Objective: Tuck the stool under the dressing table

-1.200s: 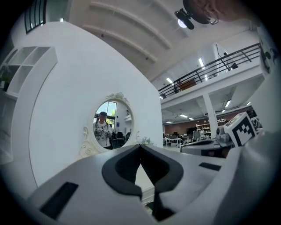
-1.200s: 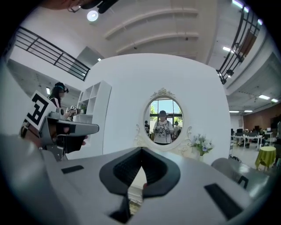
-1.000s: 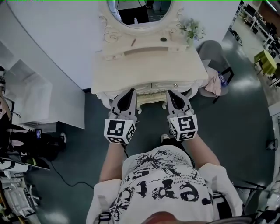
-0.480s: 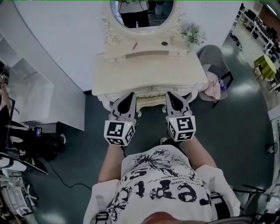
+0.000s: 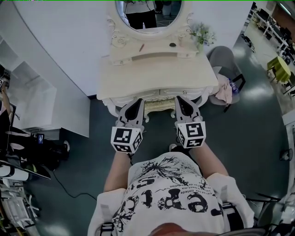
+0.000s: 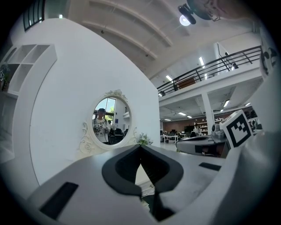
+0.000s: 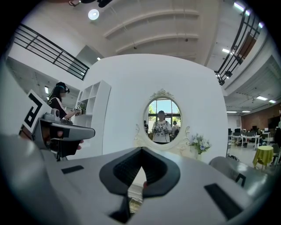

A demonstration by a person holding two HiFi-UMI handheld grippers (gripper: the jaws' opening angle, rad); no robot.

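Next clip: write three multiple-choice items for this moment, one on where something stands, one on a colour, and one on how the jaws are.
1. Where do the flowers stand?
A) in a basket
B) on the dressing table, right of the mirror
C) on a windowsill

2. What colour is the dressing table?
A) cream
B) black
C) red

3. How do the jaws of the left gripper and right gripper stand?
A) both wide apart
B) left apart, right together
C) both together

Answers:
1 B: the head view shows the flowers at the table's back right corner, beside the mirror.
2 A: its top and carved front are cream.
3 C: in each gripper view the tips meet, with nothing held between them.
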